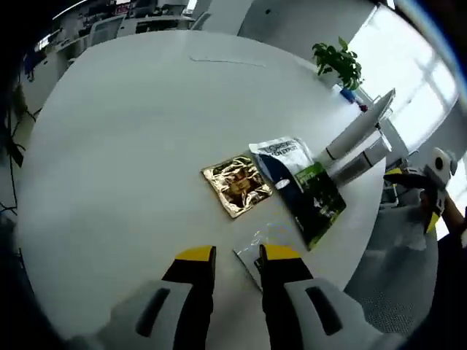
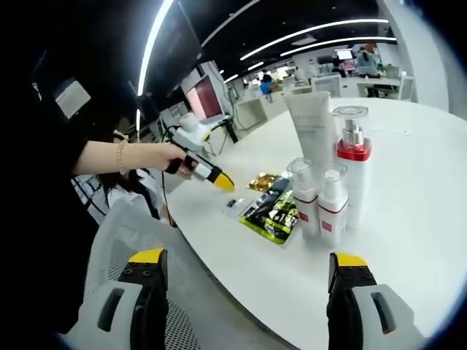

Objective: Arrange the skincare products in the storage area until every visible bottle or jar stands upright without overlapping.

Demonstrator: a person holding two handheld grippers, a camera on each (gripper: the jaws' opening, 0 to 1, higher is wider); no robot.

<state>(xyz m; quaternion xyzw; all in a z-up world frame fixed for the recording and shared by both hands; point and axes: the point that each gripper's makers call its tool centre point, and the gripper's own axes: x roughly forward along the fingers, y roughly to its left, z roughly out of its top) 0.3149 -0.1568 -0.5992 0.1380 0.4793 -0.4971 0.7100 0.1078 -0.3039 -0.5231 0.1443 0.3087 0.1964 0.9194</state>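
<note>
White round table (image 1: 131,146), bare over most of its top; products bunched near one edge

Tall white tube (image 2: 312,124), upright, farthest of the cluster in the right gripper view; seen in the left gripper view as a long leaning shape beyond the sachets

Pump bottle (image 2: 352,171) with red collar and clear cap, upright, just right of the tube

Two small pump bottles (image 2: 304,195) and (image 2: 333,205), white with red labels, upright, side by side, nearest of the standing group, touching or almost touching

Green sachet (image 1: 318,203) flat on the table, overlapped at its far end by a blue-and-white sachet (image 1: 281,162)

Gold sachet (image 1: 238,184) flat, just left of those two

Clear sachet (image 1: 254,251) flat, near the table edge, just ahead of the left gripper

Potted plant (image 1: 339,64) at the far edge

Left gripper (image 1: 237,257) over the near edge, yellow tips a narrow gap apart, holding nothing; in the right gripper view held in a hand (image 2: 171,157), tip above the clear sachet

Right gripper (image 2: 248,266) spread wide, empty, off the table edge, well short of the bottles
</note>
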